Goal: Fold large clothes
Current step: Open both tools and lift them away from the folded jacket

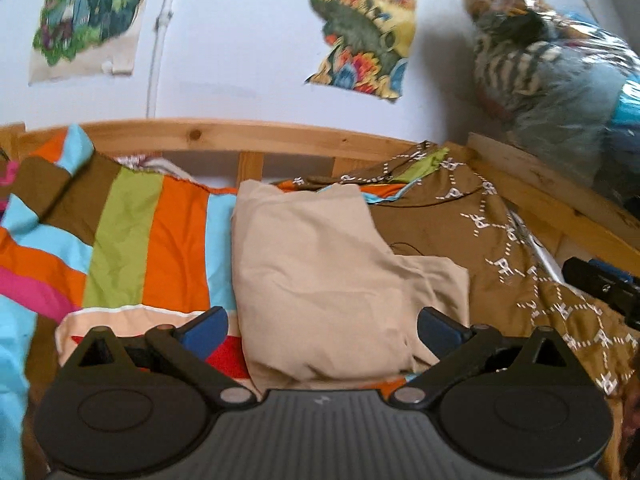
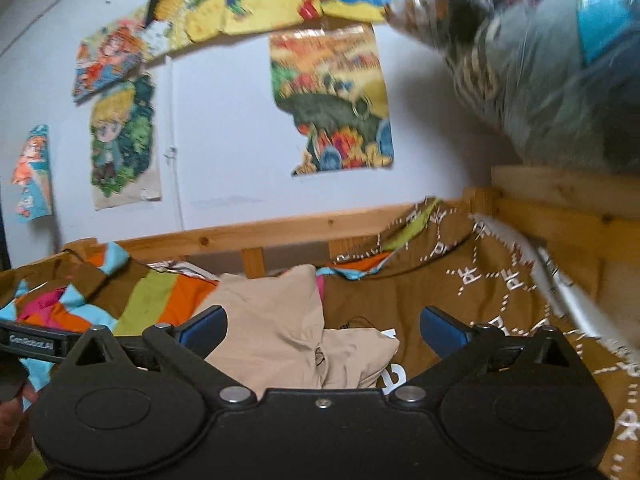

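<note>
left gripper (image 1: 322,326): jaws spread wide, nothing between them. to its left lies a striped quilt (image 1: 132,236) – orange, green, cyan and pink bands. directly ahead of the jaws lies the beige garment (image 1: 320,272), folded into a rough block, its near edge reaching back between the two blue fingers (image 1: 206,328). to the right of the garment lies a brown cover (image 1: 500,248) with a white dotted lattice print. at the far right edge the other gripper shows as a black shape (image 1: 604,284). beyond everything runs a wooden rail (image 1: 224,136), then a white wall with posters (image 1: 92,12). a clear bag (image 1: 552,68) of clothes sits up and to the right.

right gripper (image 2: 322,326): jaws likewise spread wide, empty. at its far left, the left gripper's black body (image 2: 32,344) enters the view. ahead and left lies the quilt (image 2: 152,300). the garment (image 2: 272,324) sits ahead, mostly left of the centre line, its near part between the fingers (image 2: 442,330) – contact with them cannot be told. the cover (image 2: 480,292) fills the right side, and the bag (image 2: 540,60) hangs blurred at upper right.
</note>
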